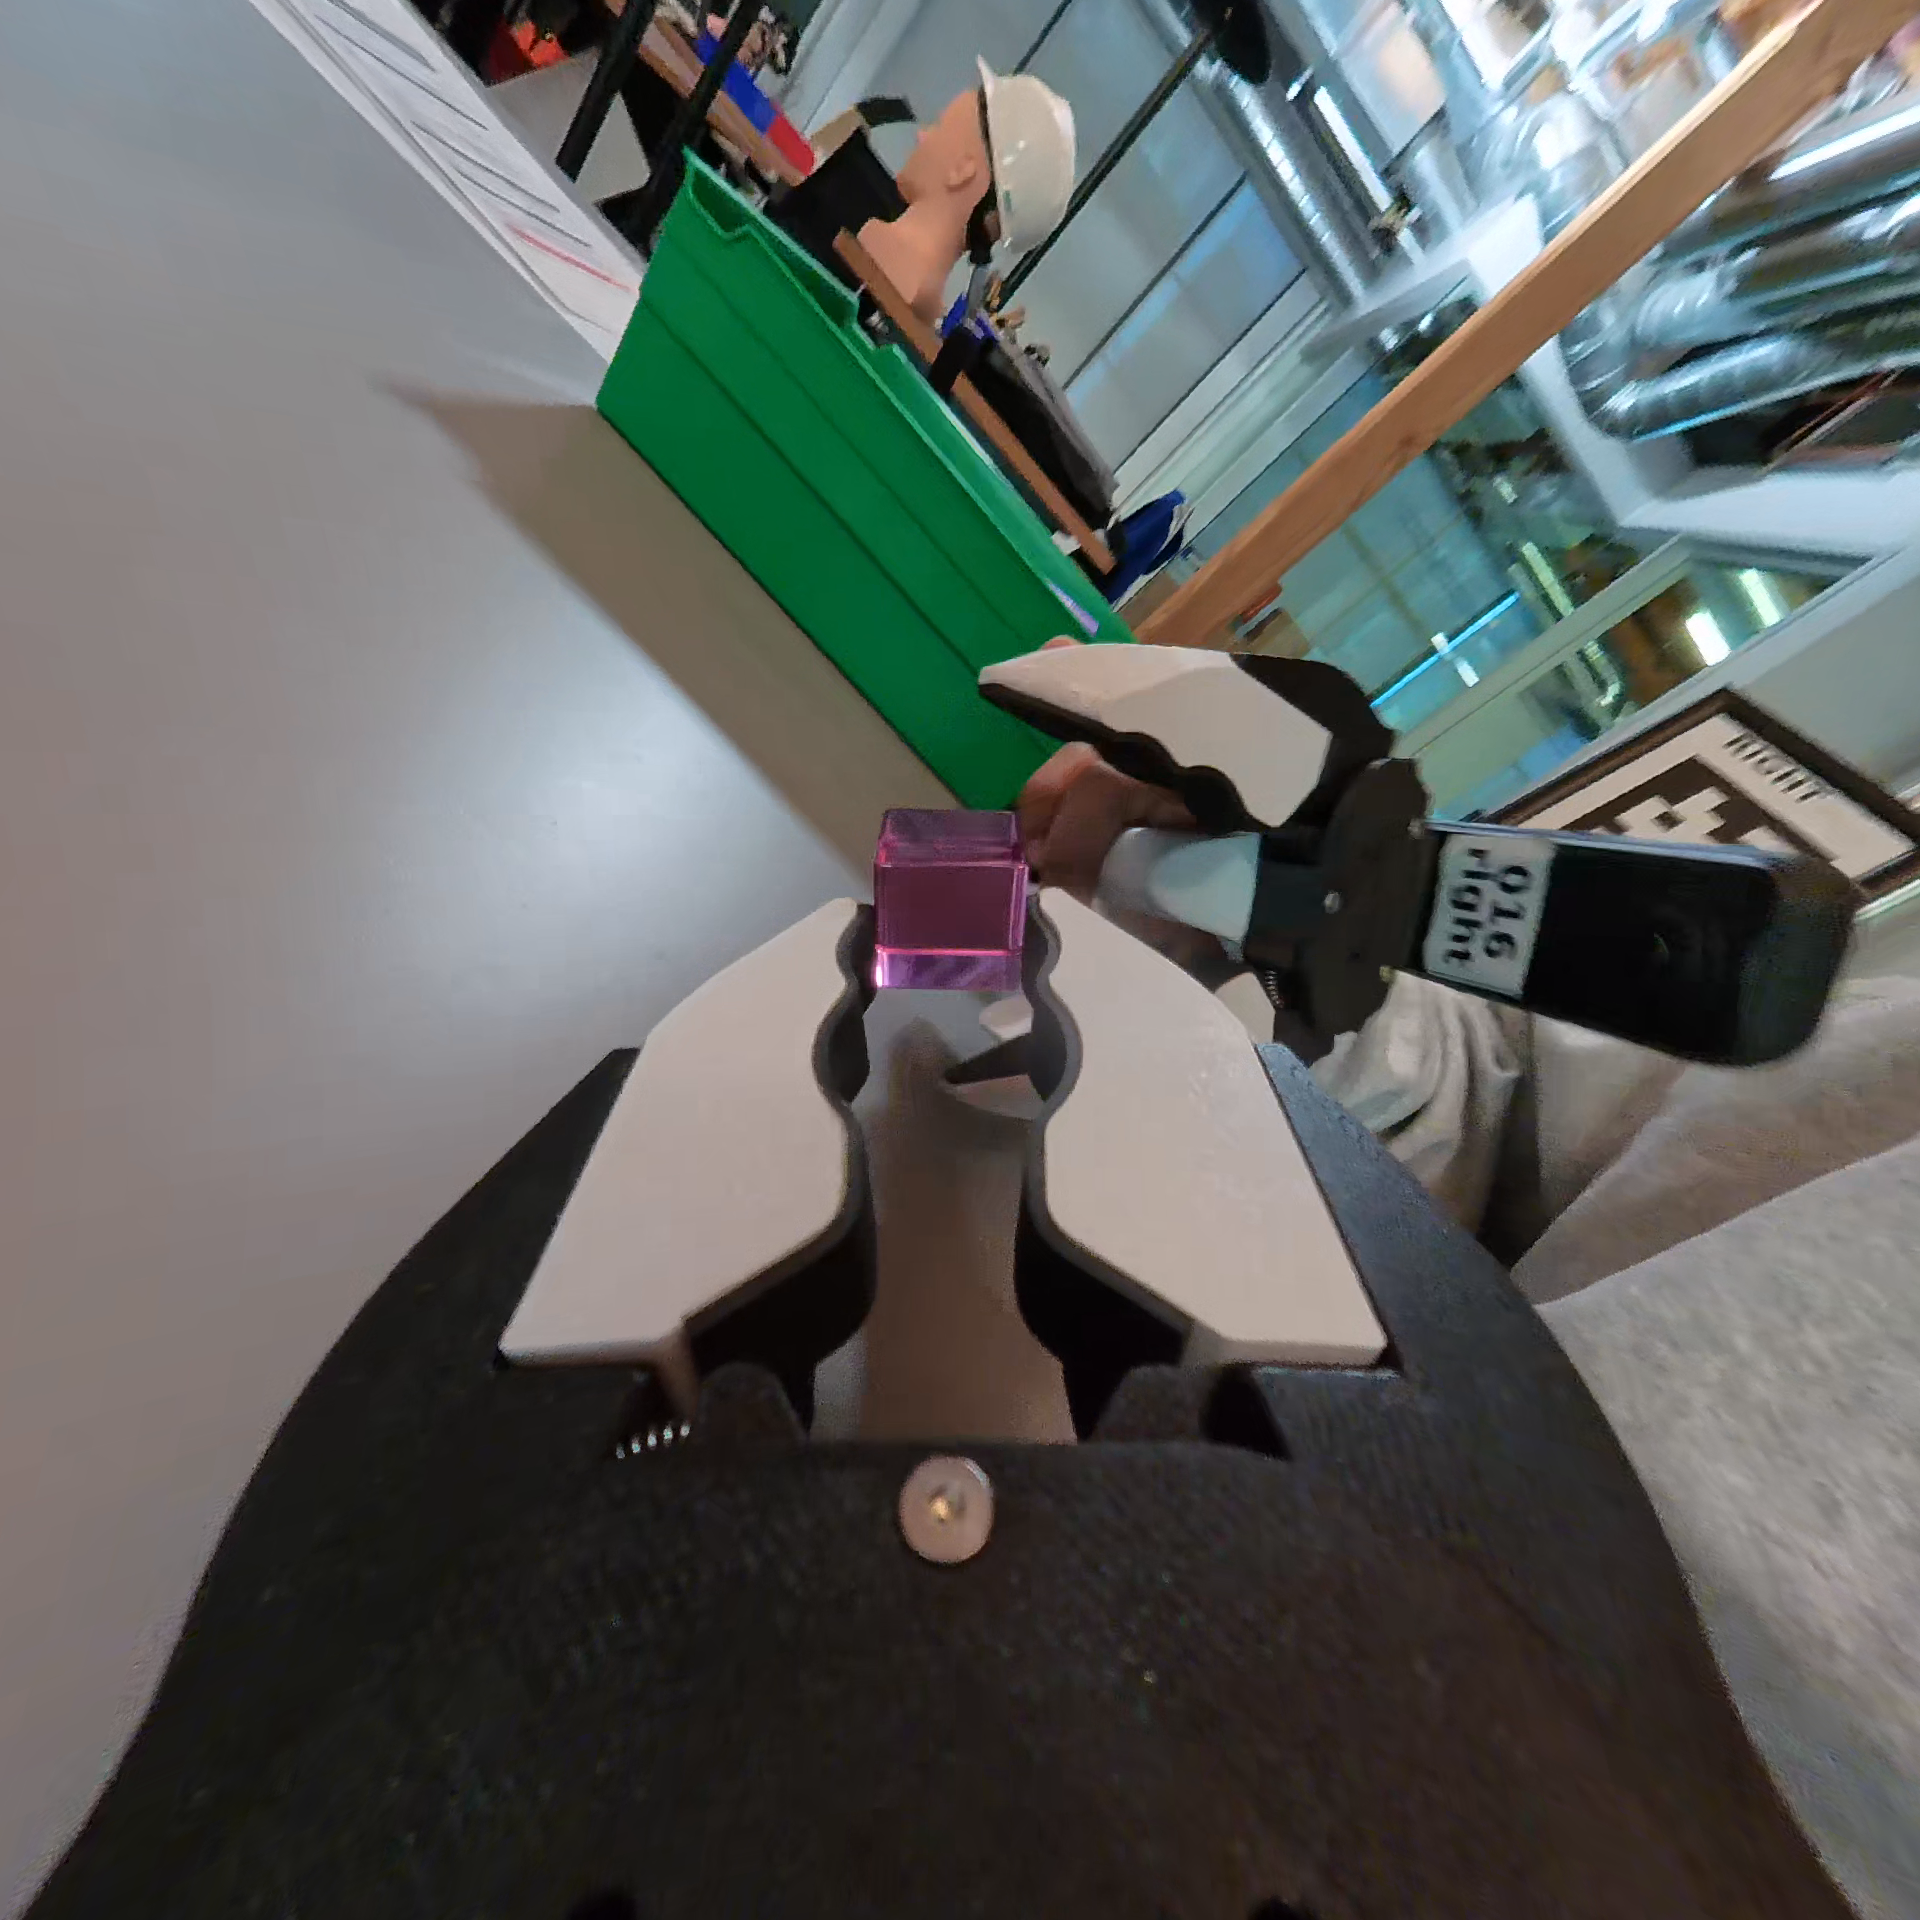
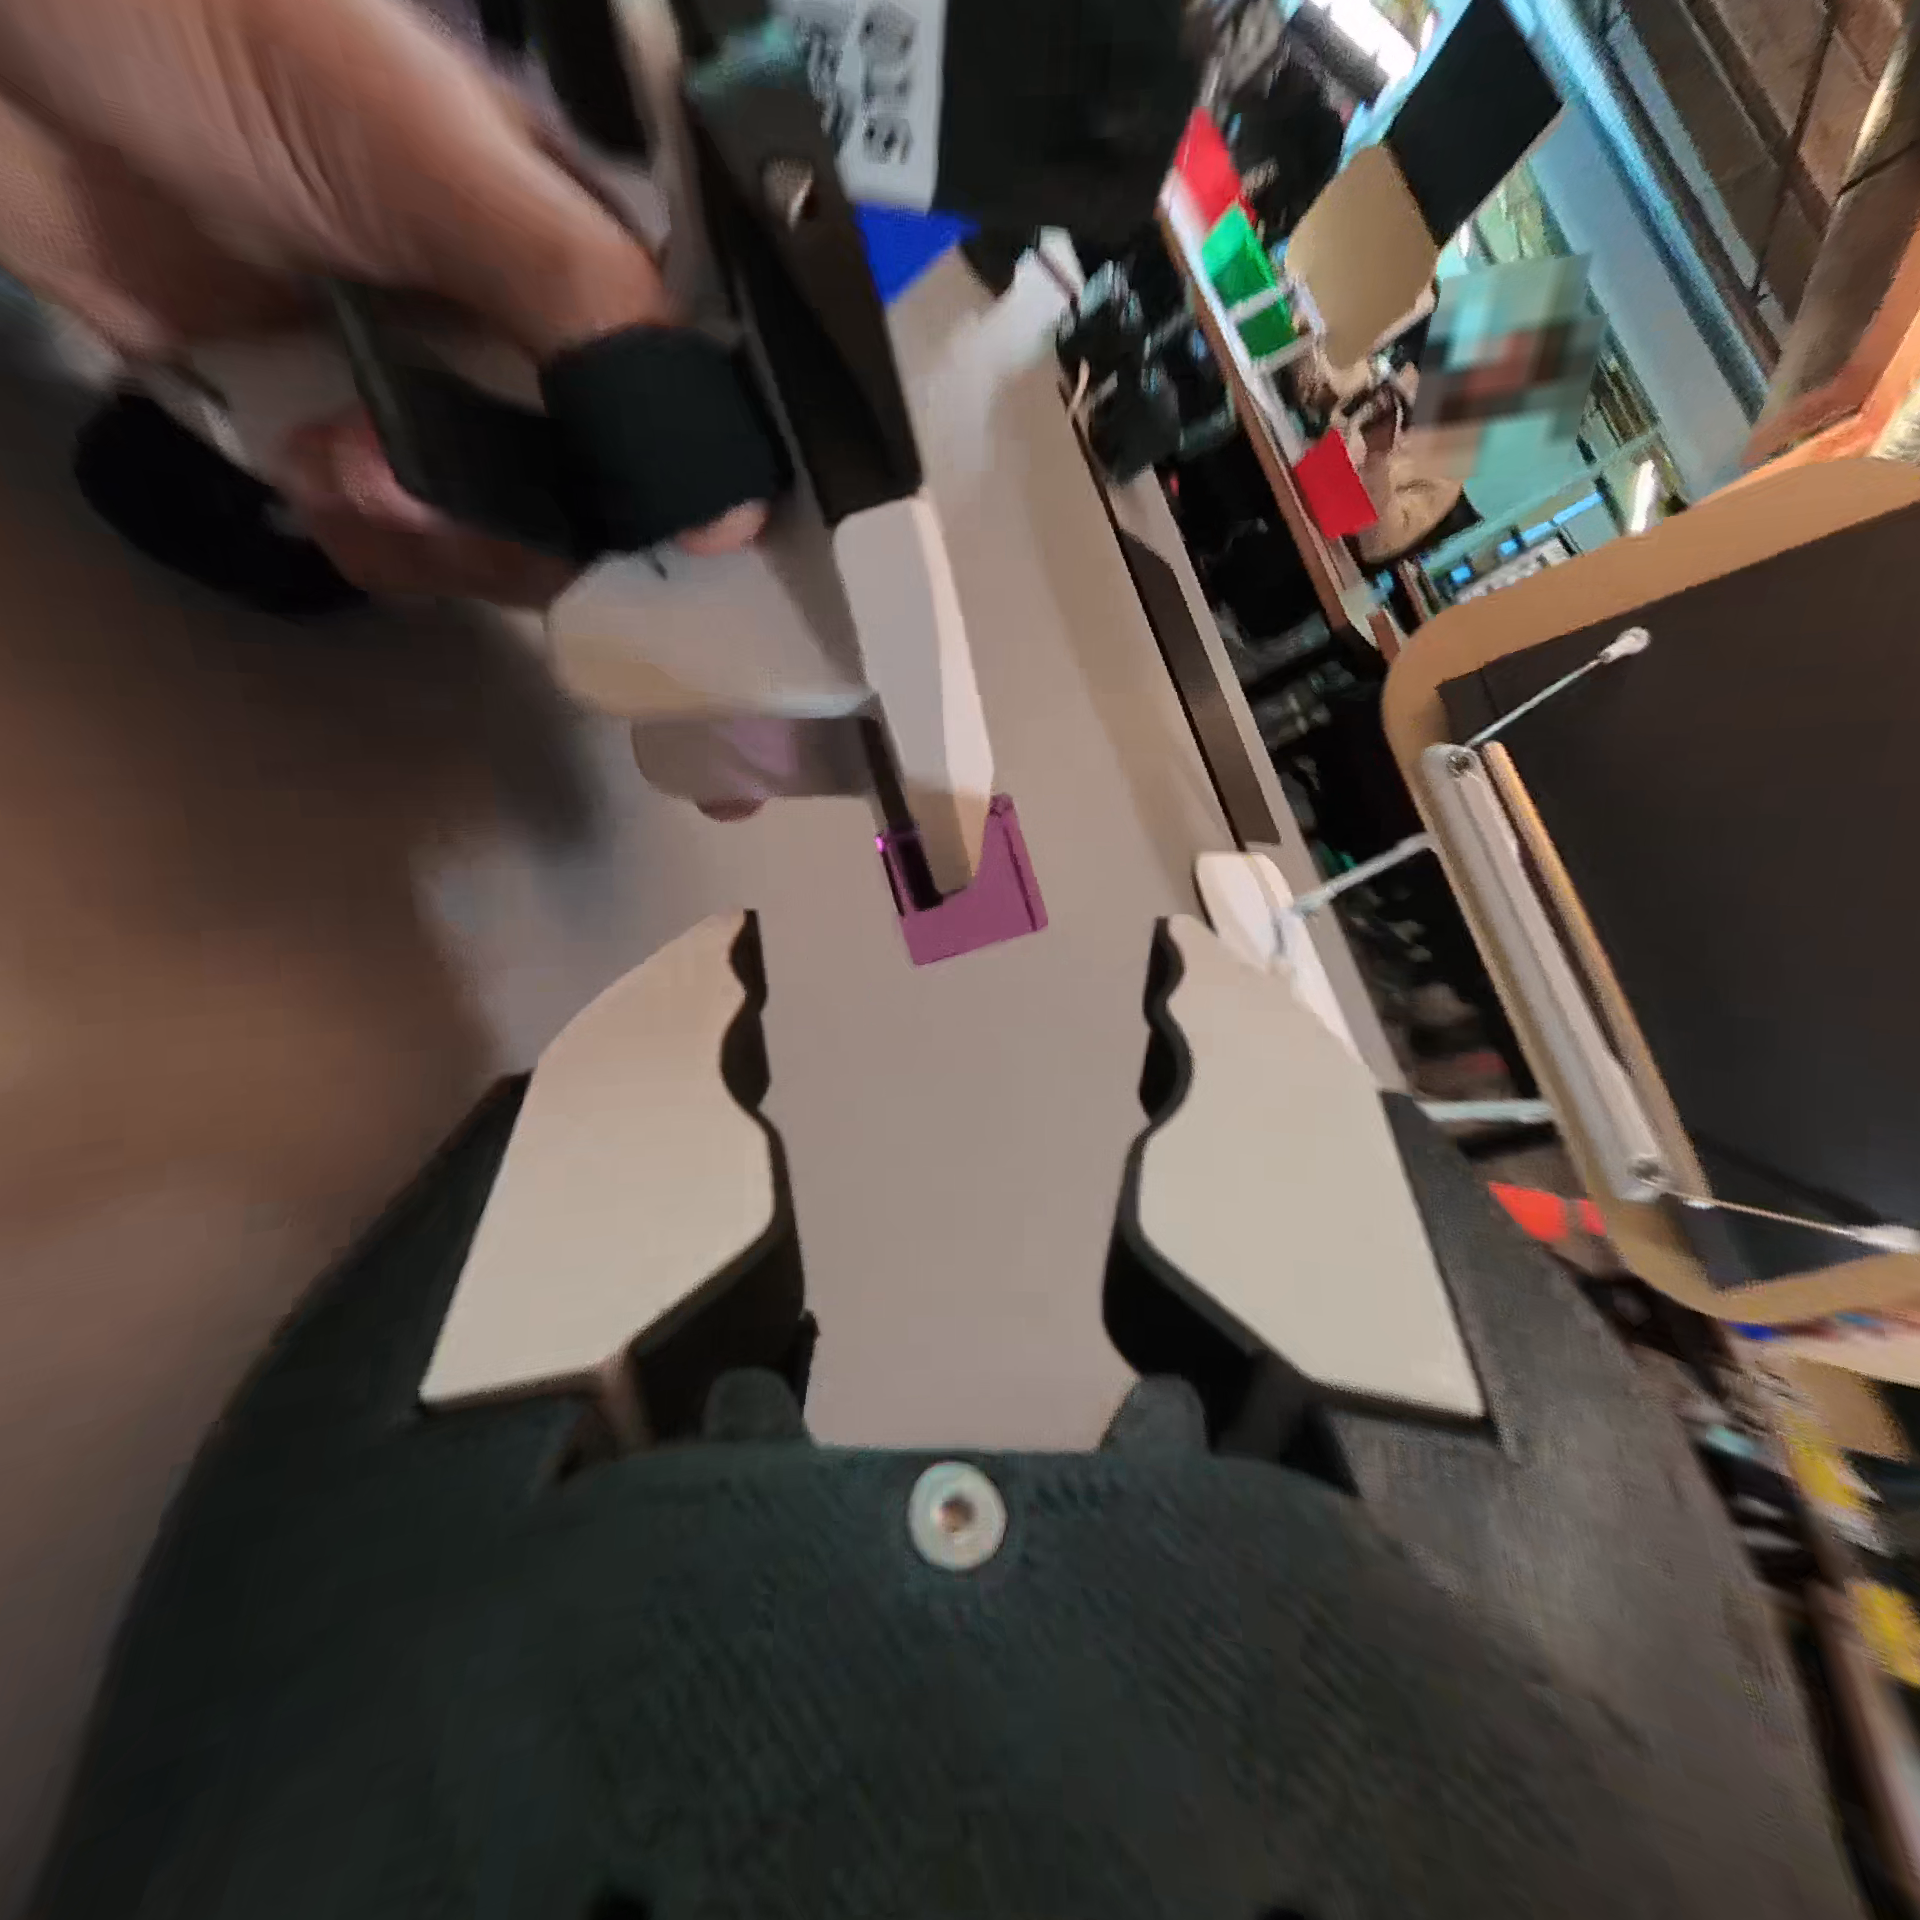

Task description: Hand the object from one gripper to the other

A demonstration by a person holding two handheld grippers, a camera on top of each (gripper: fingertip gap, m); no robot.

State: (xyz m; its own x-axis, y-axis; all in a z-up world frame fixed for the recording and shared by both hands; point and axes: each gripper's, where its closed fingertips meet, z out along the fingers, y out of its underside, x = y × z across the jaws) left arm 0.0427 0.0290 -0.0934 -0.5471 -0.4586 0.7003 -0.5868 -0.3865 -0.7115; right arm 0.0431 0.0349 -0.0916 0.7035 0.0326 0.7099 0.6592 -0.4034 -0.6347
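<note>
I am seeing bright, even indoor light in both views. In the left wrist view the green bin (image 1: 831, 499) is throwing a soft shadow across the table (image 1: 312, 727), and the purple cube (image 1: 948, 914) is glowing at its edges. The right wrist view is smearing, especially the hand (image 2: 312, 312) and the edges; wide-angle distortion is bending both.
</note>
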